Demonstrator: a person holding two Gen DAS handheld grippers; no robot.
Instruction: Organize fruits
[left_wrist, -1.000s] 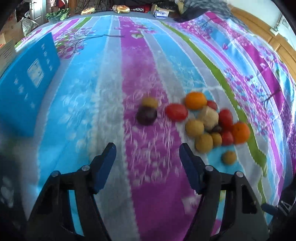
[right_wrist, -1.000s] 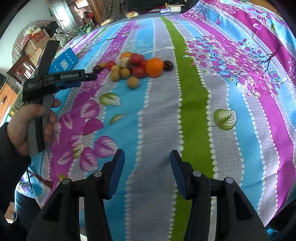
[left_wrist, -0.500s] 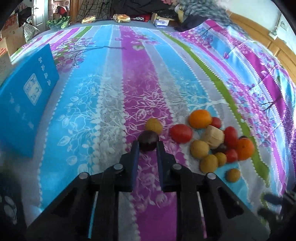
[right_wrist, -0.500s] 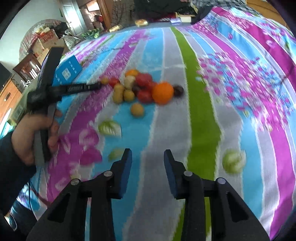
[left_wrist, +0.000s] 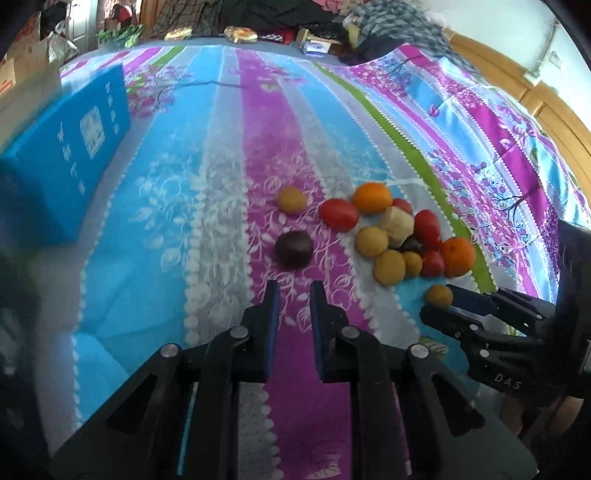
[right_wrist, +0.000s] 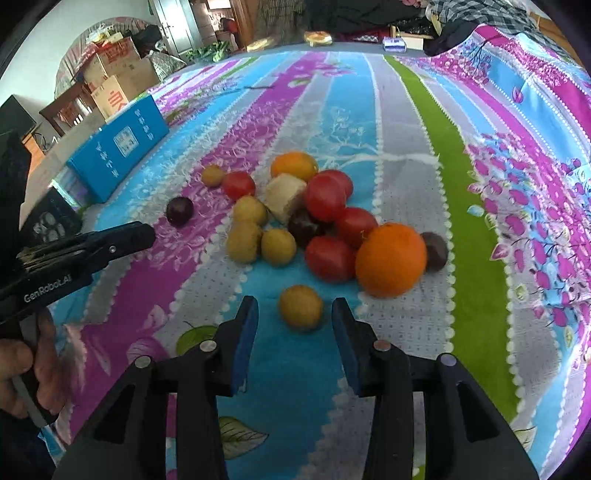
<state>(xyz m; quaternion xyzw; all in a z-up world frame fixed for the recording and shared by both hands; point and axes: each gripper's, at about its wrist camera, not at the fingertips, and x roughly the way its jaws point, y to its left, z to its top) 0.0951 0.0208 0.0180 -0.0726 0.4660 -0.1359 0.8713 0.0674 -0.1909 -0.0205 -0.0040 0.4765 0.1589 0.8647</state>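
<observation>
A pile of fruit lies on the striped cloth: oranges (right_wrist: 391, 258), red tomatoes (right_wrist: 325, 197), yellow-brown fruits (right_wrist: 243, 242) and dark purple fruits (right_wrist: 304, 227). A lone dark purple fruit (left_wrist: 293, 248) lies just beyond my left gripper (left_wrist: 293, 293), whose jaws are nearly closed and empty. It also shows in the right wrist view (right_wrist: 180, 210). My right gripper (right_wrist: 294, 308) is open, with a small yellow-brown fruit (right_wrist: 301, 306) between its fingertips, not gripped. The same fruit shows in the left wrist view (left_wrist: 438, 295).
A blue box (left_wrist: 55, 162) stands at the left on the cloth, also seen in the right wrist view (right_wrist: 118, 147). Cardboard boxes (right_wrist: 114, 81) and clutter lie beyond the far edge. A wooden frame (left_wrist: 546, 107) borders the right side.
My left gripper closed from wide open and pulled back from the dark purple fruit. My right gripper moved forward to the pile and opened around the small yellow-brown fruit.
</observation>
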